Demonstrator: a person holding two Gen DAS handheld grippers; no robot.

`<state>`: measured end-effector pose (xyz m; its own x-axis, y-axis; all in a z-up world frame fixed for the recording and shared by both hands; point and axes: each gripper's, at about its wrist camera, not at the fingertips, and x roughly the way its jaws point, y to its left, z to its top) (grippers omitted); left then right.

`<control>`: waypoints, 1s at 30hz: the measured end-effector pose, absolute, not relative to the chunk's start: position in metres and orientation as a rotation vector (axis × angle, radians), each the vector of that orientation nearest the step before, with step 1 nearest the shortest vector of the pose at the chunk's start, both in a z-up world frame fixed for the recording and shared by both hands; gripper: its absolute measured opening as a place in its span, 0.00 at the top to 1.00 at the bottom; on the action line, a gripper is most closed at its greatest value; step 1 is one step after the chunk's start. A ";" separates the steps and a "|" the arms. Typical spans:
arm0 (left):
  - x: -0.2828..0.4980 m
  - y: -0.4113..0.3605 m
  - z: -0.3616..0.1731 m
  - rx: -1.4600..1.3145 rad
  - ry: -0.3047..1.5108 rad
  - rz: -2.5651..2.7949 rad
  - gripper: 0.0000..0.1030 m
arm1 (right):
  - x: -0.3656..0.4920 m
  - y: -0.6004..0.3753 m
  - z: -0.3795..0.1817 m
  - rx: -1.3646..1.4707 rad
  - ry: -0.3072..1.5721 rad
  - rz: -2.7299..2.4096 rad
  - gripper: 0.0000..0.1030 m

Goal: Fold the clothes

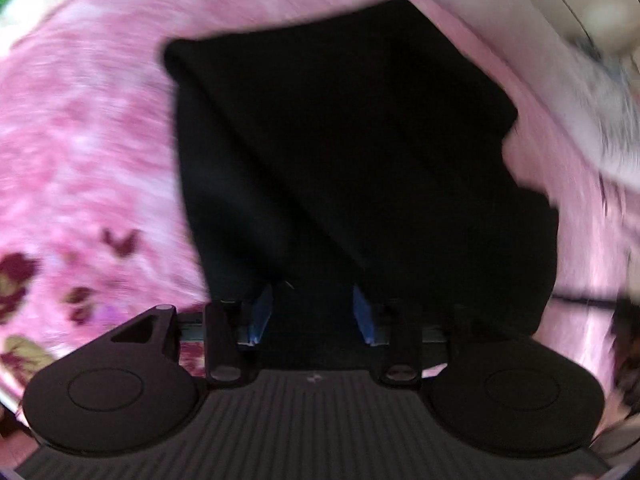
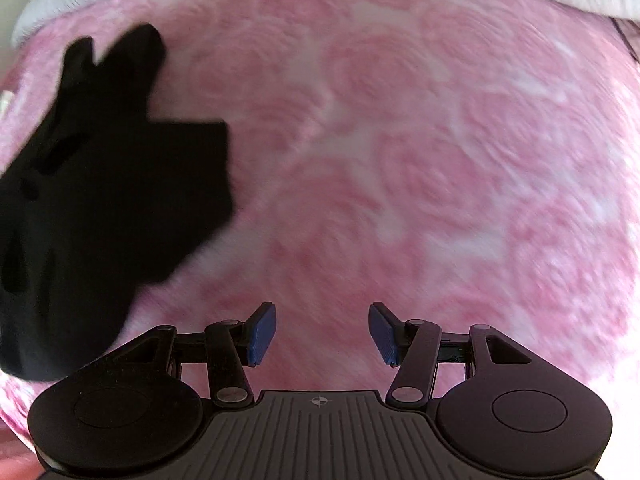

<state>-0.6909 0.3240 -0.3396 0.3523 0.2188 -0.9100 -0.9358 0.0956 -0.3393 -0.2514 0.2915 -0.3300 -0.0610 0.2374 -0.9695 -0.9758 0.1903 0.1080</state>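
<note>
Left side first: my left gripper (image 1: 312,312) is right on top of the black garment (image 1: 352,148). The blue fingers (image 1: 262,312) are parted about a pad-width or two, and dark cloth drapes down over their tips and fills the gap between them. I honestly can't tell whether they're actually pinching an edge or whether the fabric is just hanging over them; it's all black on black and blurry. From those fingers the garment runs straight ahead and a bit to the right, long axis pointing away from me, with a fold ridge running diagonally toward the far left corner. It's lying on the pink floral blanket (image 1: 88,128), looks like a bed, and a whitish bit of bedding (image 1: 600,136) sits off to the far right.

Moving over to the right gripper (image 2: 322,330): fingers spread wide, nothing between them, just pink blanket ahead. Here the garment is well off to the left of the fingers, lumpy and partly raised, with its upper end sticking out ahead and left.

So my read is the whole thing turns on this: the cloth is at the left fingers and well apart from the right ones. The left hand is clearly the nearer one. If I want a two-handed fold, the right has to swing left to reach the free edge
</note>
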 end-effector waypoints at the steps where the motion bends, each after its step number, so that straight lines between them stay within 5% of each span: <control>1: -0.686 0.323 -0.346 -1.130 0.825 1.019 0.61 | -0.253 0.297 -0.328 -0.831 1.187 1.243 0.46; 8: -0.679 0.331 -0.369 -1.129 0.758 1.034 0.57 | -0.250 0.323 -0.324 -0.679 1.113 1.494 0.46; 13: -0.680 0.317 -0.374 -1.156 0.698 1.018 0.92 | -0.229 0.350 -0.358 -0.550 1.223 1.603 0.37; 18: -0.692 0.286 -0.367 -1.252 0.523 1.053 0.94 | -0.216 0.370 -0.383 -0.306 1.440 1.694 0.37; 20: -0.689 0.269 -0.358 -1.241 0.488 1.066 0.95 | -0.220 0.372 -0.381 -0.253 1.477 1.787 0.66; 21: -0.687 0.258 -0.352 -1.230 0.474 1.077 0.95 | -0.223 0.373 -0.377 -0.253 1.470 1.836 0.92; 27: -0.669 0.152 -0.305 -1.100 0.419 1.172 0.95 | -0.200 0.346 -0.309 -0.295 1.229 2.117 0.94; 30: -0.643 0.090 -0.296 -0.962 0.559 1.219 0.94 | -0.182 0.316 -0.270 -0.504 1.053 2.285 0.94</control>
